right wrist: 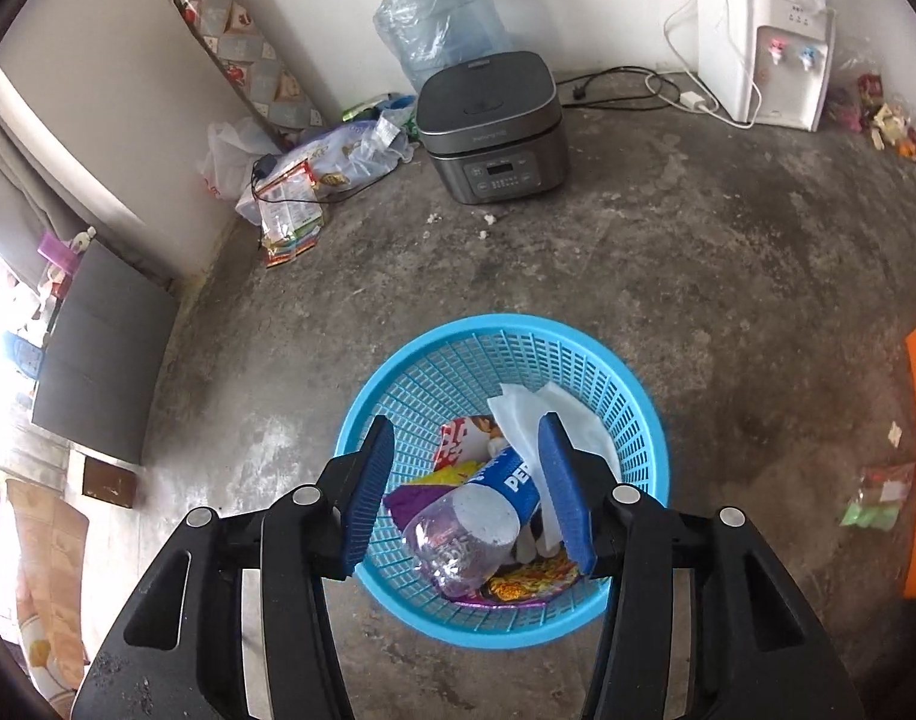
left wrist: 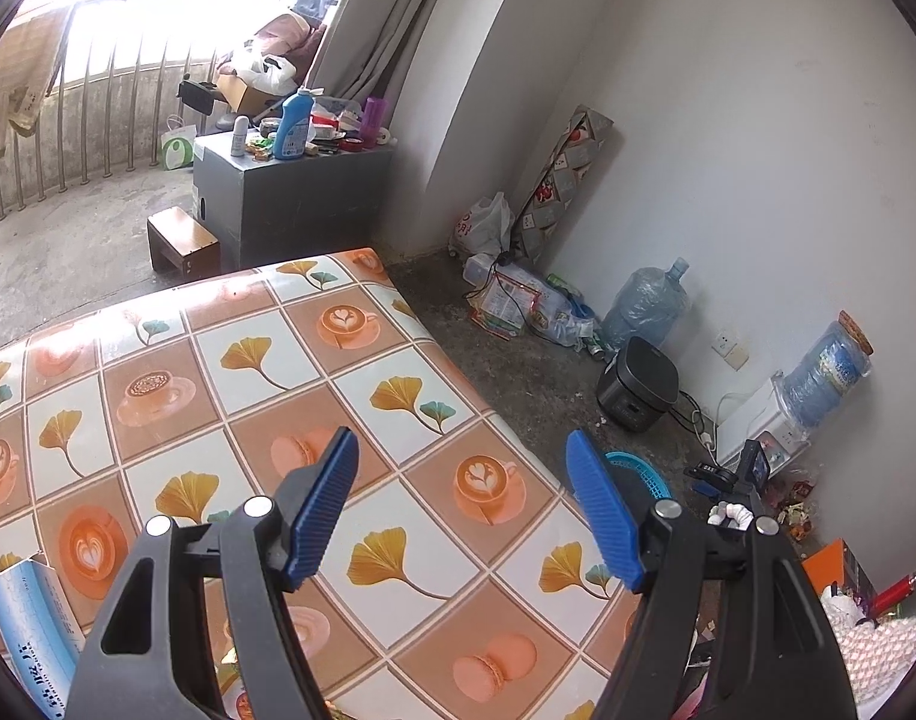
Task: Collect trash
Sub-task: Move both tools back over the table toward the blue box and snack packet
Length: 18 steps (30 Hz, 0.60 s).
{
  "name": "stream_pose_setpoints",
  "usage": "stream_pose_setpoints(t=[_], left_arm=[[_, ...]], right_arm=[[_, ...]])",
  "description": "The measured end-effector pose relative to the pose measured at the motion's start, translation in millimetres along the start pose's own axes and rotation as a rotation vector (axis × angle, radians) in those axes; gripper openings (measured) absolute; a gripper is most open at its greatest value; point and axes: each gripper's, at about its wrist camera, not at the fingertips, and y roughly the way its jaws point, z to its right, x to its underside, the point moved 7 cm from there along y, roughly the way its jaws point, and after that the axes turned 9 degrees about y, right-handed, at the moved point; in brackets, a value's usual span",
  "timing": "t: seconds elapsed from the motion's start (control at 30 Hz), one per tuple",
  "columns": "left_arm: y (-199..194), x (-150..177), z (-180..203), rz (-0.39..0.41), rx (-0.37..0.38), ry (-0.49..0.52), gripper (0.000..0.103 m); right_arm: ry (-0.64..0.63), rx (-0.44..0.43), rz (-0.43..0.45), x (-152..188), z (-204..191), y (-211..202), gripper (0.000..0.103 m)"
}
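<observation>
A round blue plastic basket [right wrist: 434, 336] stands on the concrete floor. In it lie a clear Pepsi bottle [right wrist: 476, 522], a white tissue [right wrist: 554, 414] and several snack wrappers [right wrist: 464, 441]. My right gripper [right wrist: 467, 423] hangs open just above the basket; the bottle lies below its blue pads and they do not touch it. My left gripper [left wrist: 461, 441] stands open and empty over the table with the patterned cloth [left wrist: 278, 360]. Past that table's edge, part of the basket [left wrist: 638, 468] shows on the floor.
A dark rice cooker [right wrist: 494, 126], a water jug [right wrist: 440, 18], a white water dispenser [right wrist: 764, 42] and bags of packets [right wrist: 296, 204] line the wall. A green packet [right wrist: 878, 498] lies on the floor at right. A tissue box [left wrist: 26, 618] sits on the table's near left.
</observation>
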Motion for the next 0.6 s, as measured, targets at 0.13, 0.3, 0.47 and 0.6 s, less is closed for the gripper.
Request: stream_pose_setpoints(t=[0.13, 0.3, 0.47, 0.6], left_arm=[[-12, -1, 1, 0.038, 0.017, 0.037, 0.078], [-25, -2, -7, 0.071, 0.024, 0.049, 0.083], [-43, 1, -14, 0.095, 0.03, 0.043, 0.083], [-69, 6, -22, 0.134, 0.014, 0.029, 0.084]], right_arm=[[-0.025, -0.05, 0.003, 12, -18, -39, 0.06], [-0.206, -0.223, 0.044, 53, -82, -116, 0.082], [-0.438, -0.338, 0.154, 110, -147, -200, 0.095], [-0.593, -0.412, 0.221, 158, -191, -246, 0.095]])
